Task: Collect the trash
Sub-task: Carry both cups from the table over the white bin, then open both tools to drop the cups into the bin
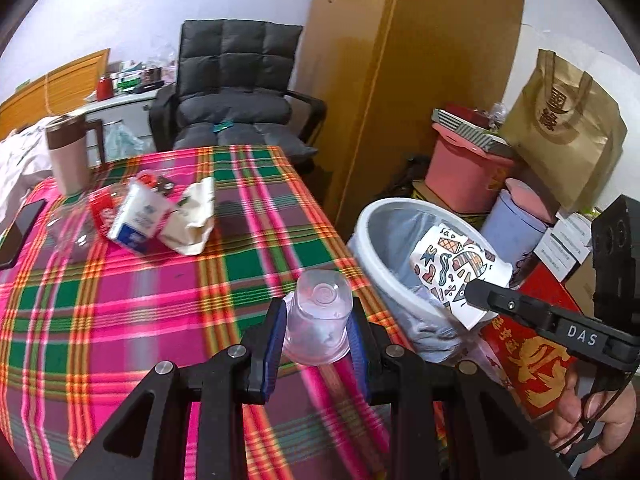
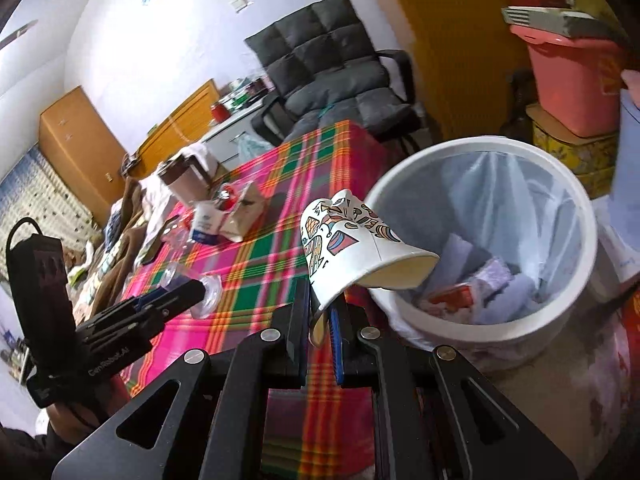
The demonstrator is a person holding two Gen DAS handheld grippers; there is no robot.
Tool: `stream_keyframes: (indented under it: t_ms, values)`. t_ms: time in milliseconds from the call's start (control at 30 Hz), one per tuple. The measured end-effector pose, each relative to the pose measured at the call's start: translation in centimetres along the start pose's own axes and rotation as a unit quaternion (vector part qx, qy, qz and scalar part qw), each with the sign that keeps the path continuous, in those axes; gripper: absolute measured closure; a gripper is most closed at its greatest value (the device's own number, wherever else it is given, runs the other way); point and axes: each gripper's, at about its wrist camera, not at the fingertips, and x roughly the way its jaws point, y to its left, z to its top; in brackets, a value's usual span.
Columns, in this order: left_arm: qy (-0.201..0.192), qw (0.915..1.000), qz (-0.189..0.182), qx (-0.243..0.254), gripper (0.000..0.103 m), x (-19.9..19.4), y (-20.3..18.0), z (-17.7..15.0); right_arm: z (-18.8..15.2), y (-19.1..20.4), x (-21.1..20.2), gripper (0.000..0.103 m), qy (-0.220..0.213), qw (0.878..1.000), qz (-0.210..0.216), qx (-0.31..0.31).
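Note:
My left gripper [image 1: 318, 320] is shut on a clear plastic cup [image 1: 318, 316], held upside down over the plaid table's right edge. My right gripper [image 2: 320, 316] is shut on the rim of a crushed patterned paper cup [image 2: 352, 248], held beside the left rim of the white trash bin [image 2: 560, 308]. In the left wrist view the paper cup [image 1: 456, 268] hangs over the bin [image 1: 376, 216], pinched by the right gripper [image 1: 474, 290]. The bin holds crumpled paper and wrappers. A milk carton [image 1: 138, 218], a crumpled paper bag [image 1: 192, 220] and clear plastic [image 1: 70, 228] lie on the table's far left.
A brown-lidded mug [image 1: 68, 152] and a phone [image 1: 20, 232] sit at the plaid table's [image 1: 160, 300] far left. A grey chair [image 1: 236, 88] stands behind it. A pink tub [image 1: 464, 168], boxes and a brown paper bag [image 1: 564, 132] crowd behind the bin.

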Motion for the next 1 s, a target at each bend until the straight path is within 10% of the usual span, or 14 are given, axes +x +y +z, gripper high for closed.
stream_keyframes:
  t_ms: [1000]
  values:
    - [0.046,0.9922,-0.095,0.066,0.072,10.2,-8.6,3.3,0.7,-6.4,-0.8,0.090,0.029,0.994,-0.107,0.020]
